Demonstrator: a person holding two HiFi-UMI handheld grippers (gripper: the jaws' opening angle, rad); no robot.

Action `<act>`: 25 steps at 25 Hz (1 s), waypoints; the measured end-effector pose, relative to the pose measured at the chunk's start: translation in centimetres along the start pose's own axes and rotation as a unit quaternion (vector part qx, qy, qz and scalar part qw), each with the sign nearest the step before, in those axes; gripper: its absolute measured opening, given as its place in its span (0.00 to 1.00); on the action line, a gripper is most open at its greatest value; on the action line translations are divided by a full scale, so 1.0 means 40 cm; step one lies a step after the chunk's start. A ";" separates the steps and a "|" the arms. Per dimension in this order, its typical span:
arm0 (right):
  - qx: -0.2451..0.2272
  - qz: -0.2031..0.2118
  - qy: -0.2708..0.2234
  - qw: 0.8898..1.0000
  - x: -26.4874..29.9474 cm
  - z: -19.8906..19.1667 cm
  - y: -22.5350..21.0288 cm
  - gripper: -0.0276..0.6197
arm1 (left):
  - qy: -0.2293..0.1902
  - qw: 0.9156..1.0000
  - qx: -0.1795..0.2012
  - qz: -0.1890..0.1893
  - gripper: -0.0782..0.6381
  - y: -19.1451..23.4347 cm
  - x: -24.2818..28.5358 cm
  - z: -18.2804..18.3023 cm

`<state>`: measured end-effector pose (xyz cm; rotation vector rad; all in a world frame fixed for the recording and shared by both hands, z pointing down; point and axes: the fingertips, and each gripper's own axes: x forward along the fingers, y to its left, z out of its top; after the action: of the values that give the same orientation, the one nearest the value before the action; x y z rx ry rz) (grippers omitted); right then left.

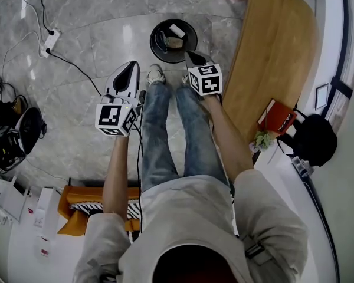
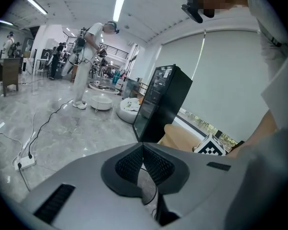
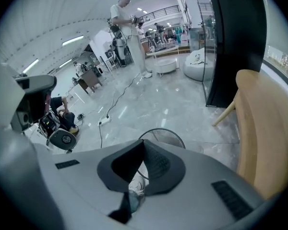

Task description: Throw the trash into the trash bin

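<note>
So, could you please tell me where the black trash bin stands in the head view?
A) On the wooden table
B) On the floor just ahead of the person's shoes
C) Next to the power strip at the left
B: the trash bin stands on the grey floor just beyond the shoes, beside the wooden table, not on it.

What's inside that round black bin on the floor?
The trash bin holds a white scrap and a brown piece; whatever lies under them is covered.
</note>
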<state>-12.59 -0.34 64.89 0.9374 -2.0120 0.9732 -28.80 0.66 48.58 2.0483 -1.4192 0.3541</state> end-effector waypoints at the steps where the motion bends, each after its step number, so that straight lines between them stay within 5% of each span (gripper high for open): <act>1: 0.001 0.004 -0.010 1.000 -0.019 0.010 0.003 0.09 | -0.001 1.000 0.001 -0.001 0.13 -0.008 0.002 0.005; 14: -0.016 -0.013 -0.117 0.993 -0.335 0.156 -0.014 0.09 | -0.026 0.999 0.041 -0.012 0.13 -0.138 0.017 0.167; 25: -0.048 -0.058 -0.224 0.972 -0.660 0.377 0.002 0.09 | -0.066 0.994 0.068 -0.046 0.13 -0.252 -0.077 0.401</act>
<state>-3.84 -5.06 36.15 1.2930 -2.3164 0.6303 -22.76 -4.60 31.13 2.2763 -1.4064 0.2874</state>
